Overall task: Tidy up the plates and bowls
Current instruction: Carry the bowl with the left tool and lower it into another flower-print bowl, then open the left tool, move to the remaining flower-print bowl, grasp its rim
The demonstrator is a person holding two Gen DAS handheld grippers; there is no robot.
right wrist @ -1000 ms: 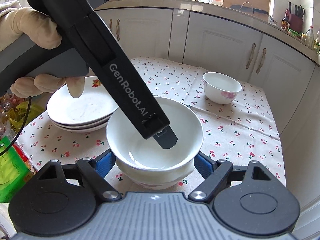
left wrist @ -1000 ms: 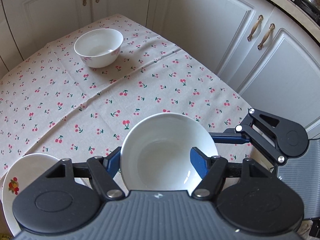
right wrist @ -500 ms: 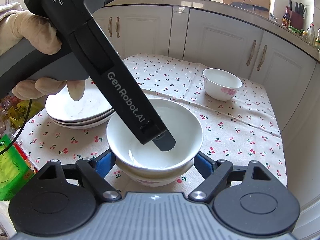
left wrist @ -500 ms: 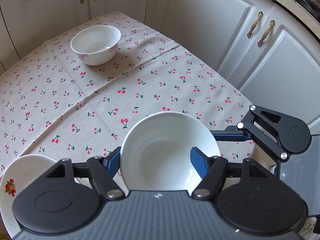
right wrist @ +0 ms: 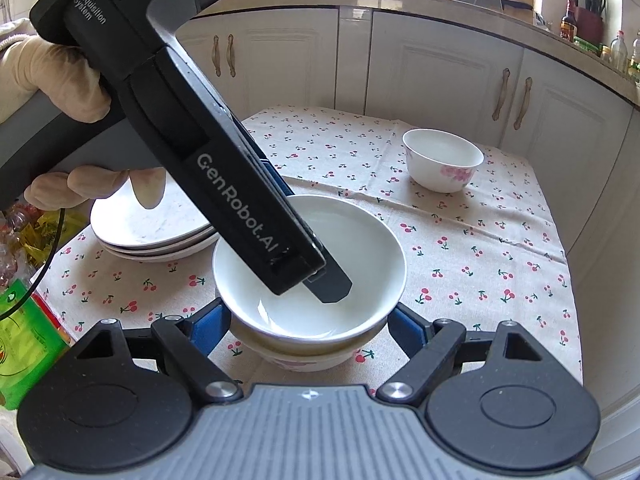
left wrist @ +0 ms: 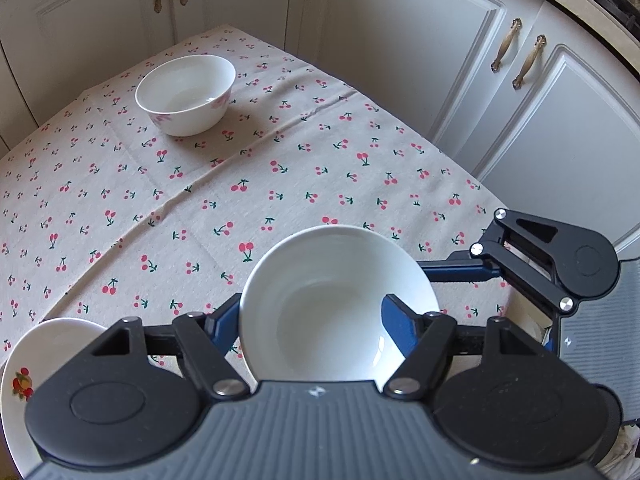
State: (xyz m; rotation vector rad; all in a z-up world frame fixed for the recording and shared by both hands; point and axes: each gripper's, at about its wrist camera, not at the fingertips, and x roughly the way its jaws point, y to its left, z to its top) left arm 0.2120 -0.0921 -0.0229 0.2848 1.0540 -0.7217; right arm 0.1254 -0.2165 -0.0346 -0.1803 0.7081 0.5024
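**Top bowl pinched by the left gripper, stacked pair between the right gripper's jaws**

The wide white ceramic bowl [right wrist: 310, 264] sits nested on a second white bowl with pink flowers [right wrist: 296, 358], near the table's front edge. The left gripper [left wrist: 316, 322] comes down on it steeply: one blue finger reaches inside the bowl [left wrist: 394, 326], the other runs along the outside of its wall [left wrist: 222, 330], so the jaws straddle the rim. Whether the pads press on the wall cannot be told. In the right wrist view its dark fingertip hangs inside the bowl, and a gloved hand [right wrist: 64, 92] holds its handle.

The right gripper [right wrist: 310, 330] has its blue fingers [right wrist: 210, 322] on either side of the stacked pair, at the height of the lower bowl. Its jaws stand wide, with a sliver of cloth showing between each pad and the china, so it grips nothing.

A stack of shallow white plates [right wrist: 156, 236] lies just beside the bowls toward the table's left edge. A small white bowl with pink blossoms [left wrist: 186, 94] stands alone at the far right corner, well apart from the rest.

The cherry-print tablecloth [left wrist: 280, 168] lies bare between the stacked bowls and the far bowl. White cabinet doors [right wrist: 440, 68] close in tightly behind the far and right edges of the table.
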